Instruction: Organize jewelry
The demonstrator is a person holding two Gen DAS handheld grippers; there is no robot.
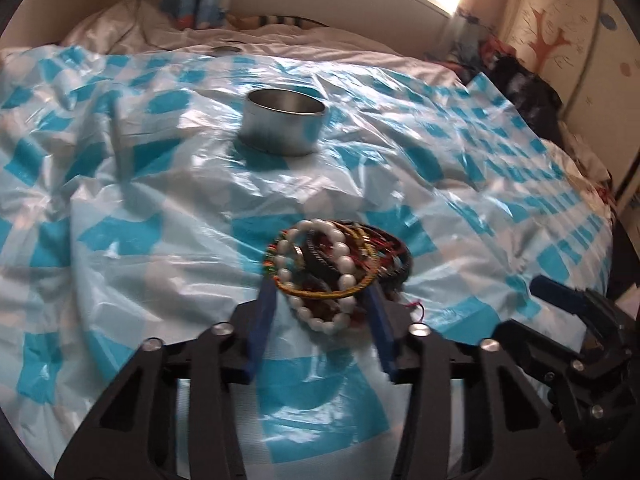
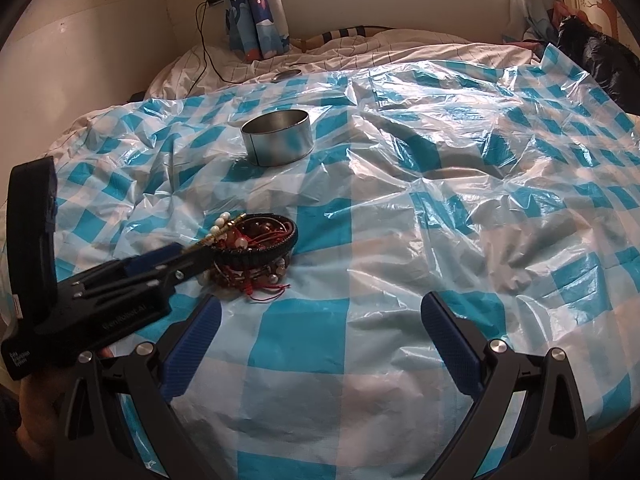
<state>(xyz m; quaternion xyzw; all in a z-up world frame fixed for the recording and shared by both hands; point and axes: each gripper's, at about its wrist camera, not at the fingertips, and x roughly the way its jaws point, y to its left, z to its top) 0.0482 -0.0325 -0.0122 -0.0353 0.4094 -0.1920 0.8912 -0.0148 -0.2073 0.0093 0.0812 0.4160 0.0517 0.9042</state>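
Pinching the bracelet pile (image 1: 340,268) on the checked plastic sheet (image 1: 120,208), the left hand-held gripper (image 1: 320,300) has both blue fingers pressed against it. Only the right wrist view shows the right hand-held gripper (image 2: 320,344) spread, empty. Farther back sits a metal tin (image 1: 286,120).

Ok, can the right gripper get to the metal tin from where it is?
Probably yes. The right gripper is open and empty, and only bare checked plastic sheet lies between it and the tin; the bracelet pile sits off to the left.
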